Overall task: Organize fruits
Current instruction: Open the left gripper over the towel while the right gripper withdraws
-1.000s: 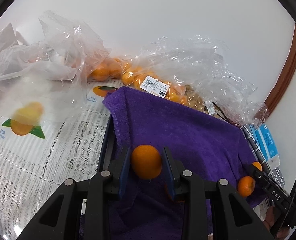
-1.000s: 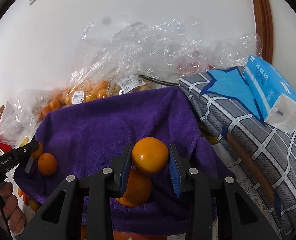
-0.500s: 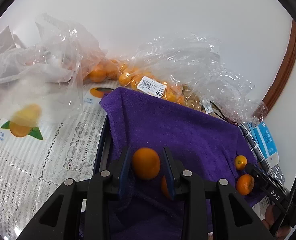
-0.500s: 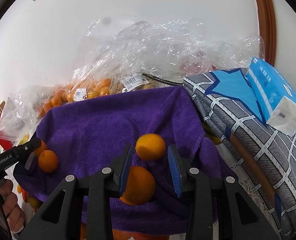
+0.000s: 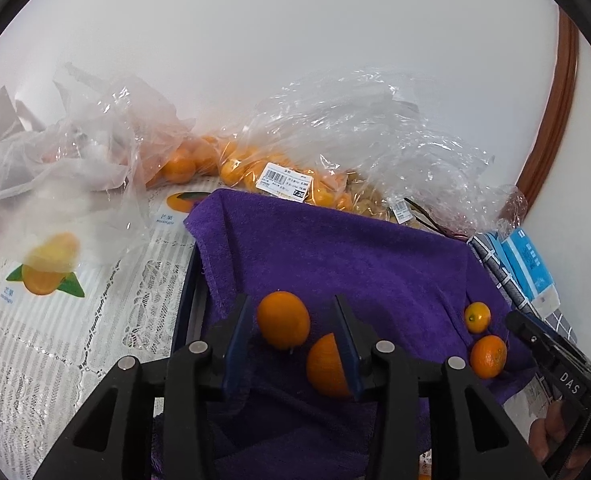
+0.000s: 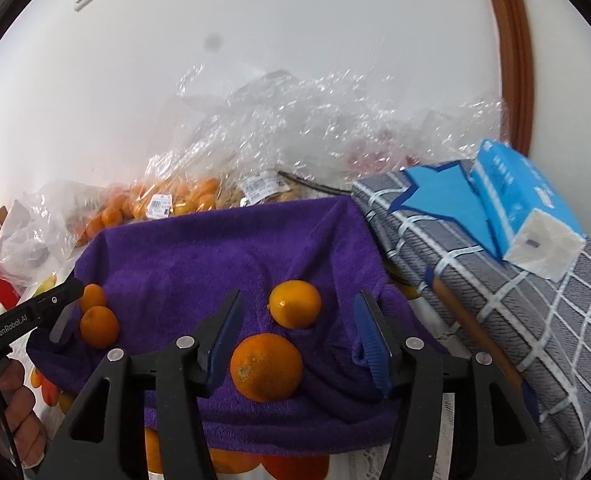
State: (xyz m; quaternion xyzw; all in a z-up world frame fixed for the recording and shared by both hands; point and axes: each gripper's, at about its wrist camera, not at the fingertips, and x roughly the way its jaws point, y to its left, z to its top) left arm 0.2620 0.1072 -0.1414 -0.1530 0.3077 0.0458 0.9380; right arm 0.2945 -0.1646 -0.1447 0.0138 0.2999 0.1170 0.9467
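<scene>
White wall behind; lace tablecloth [image 5: 75, 320] under clear bags of oranges [image 5: 255, 172]. Purple towel [image 5: 355, 256] spread in front. Left gripper [image 5: 291, 328] opening, released, pads clear of the orange [image 5: 283, 319] lying between them on the towel. Right gripper [image 6: 297, 320] likewise opening, nothing gripped, two oranges [image 6: 294, 303] resting between its jaws. Farther right, tissue pack [image 6: 523, 208] on checked fabric [image 6: 535, 320].

Your two wrist cameras both look down along their claws, close over the same purple towel [image 5: 335, 256], wall at twelve o'clock.
</scene>
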